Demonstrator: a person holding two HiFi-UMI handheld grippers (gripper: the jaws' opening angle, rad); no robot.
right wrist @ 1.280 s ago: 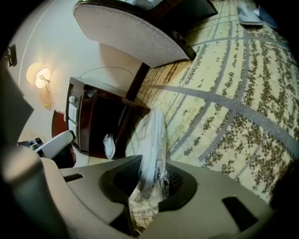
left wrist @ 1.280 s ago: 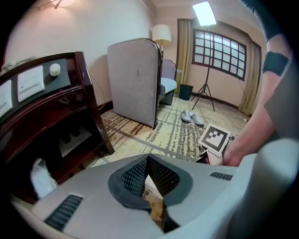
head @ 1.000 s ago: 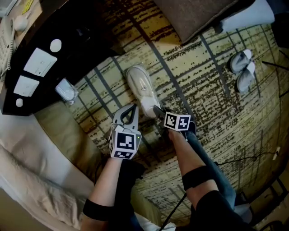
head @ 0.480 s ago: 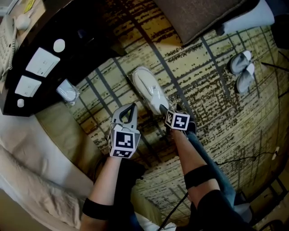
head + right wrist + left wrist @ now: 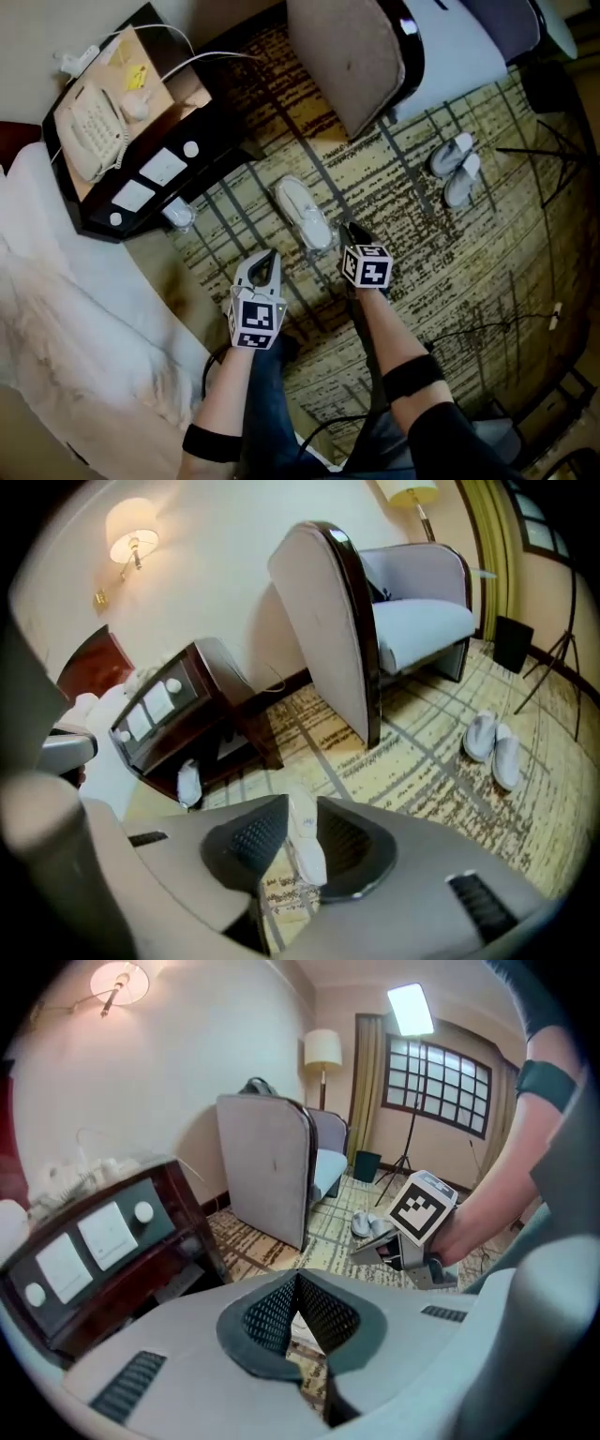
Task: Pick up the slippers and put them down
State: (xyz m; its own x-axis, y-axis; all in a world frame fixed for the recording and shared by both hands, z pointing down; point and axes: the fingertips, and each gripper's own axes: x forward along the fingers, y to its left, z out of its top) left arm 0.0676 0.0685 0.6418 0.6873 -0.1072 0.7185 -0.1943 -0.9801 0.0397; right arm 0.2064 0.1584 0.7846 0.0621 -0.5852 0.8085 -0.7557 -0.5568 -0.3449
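A single white slipper [image 5: 302, 214] lies flat on the patterned carpet [image 5: 422, 253]. My right gripper [image 5: 350, 228] hangs just right of its near end and above it, not touching. Its jaws have just been closing and stand a little apart with nothing held. In the right gripper view that slipper [image 5: 307, 850] shows on the floor through the narrow gap of the right gripper [image 5: 300, 808]. My left gripper [image 5: 266, 258] is shut and empty, nearer than the slipper and to its left. In its own view the left gripper [image 5: 298, 1283] has both pads meeting.
A pair of white slippers [image 5: 454, 169] sits at the far right near an armchair [image 5: 375, 47]. A dark nightstand [image 5: 141, 178] with a telephone [image 5: 94, 141] stands at left, a white wrapped item [image 5: 178, 216] by its foot. A bed [image 5: 56, 309] fills the left side. A tripod [image 5: 548, 150] stands at right.
Both grippers have risen well above the floor. The right gripper, earlier on the slipper's heel, spread its jaws and let go; the slipper now lies alone on the carpet.
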